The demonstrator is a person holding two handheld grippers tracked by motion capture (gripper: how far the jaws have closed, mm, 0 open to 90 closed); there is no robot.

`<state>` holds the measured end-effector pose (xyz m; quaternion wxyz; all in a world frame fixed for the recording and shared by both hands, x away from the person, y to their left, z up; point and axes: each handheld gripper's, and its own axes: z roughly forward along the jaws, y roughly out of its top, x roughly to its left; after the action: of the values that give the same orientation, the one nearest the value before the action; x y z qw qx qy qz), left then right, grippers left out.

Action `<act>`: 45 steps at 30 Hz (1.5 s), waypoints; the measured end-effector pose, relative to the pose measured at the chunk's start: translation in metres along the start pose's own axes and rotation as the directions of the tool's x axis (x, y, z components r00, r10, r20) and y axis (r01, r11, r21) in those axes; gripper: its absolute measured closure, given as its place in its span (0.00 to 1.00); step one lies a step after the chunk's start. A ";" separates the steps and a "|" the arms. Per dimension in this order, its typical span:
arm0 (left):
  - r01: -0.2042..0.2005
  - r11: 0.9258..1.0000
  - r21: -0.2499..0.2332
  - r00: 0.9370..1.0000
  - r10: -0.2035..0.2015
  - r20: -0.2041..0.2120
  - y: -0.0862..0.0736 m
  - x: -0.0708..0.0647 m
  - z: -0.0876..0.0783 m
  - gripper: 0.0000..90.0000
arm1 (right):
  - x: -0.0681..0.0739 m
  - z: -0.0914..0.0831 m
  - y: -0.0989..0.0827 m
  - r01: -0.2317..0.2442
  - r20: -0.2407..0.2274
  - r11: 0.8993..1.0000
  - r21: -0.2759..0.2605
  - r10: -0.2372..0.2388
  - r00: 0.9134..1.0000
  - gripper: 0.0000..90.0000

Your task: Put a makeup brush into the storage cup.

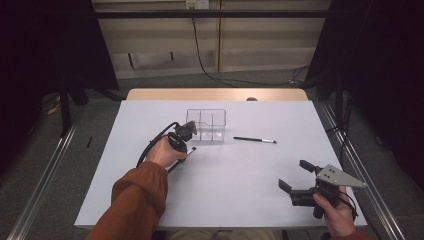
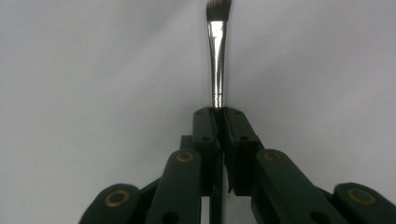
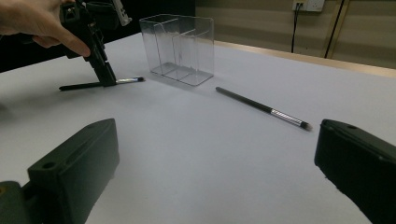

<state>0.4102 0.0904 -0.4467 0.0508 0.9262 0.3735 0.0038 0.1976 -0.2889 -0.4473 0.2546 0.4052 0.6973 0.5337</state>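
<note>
The small brush (image 2: 217, 51) is clamped at its ferrule by the left gripper (image 2: 218, 114), just before the clear organiser (image 1: 206, 125); the right gripper (image 1: 295, 176) is held agape, well apart.

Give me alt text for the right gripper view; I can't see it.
The right gripper is open, jaws wide over the white table. Beyond, the left gripper is shut on a small brush, beside a clear divided container; a second brush lies loose.
</note>
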 end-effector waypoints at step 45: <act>0.015 0.955 -0.297 0.994 0.017 0.104 -0.030 0.009 -0.038 0.94 | 0.000 0.001 0.000 0.000 0.003 1.000 0.004 0.000 1.000 0.00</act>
<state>0.3944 0.1212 -0.4123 0.2092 0.9071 0.3651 0.0111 0.1981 -0.2886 -0.4473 0.2546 0.4064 0.6980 0.5318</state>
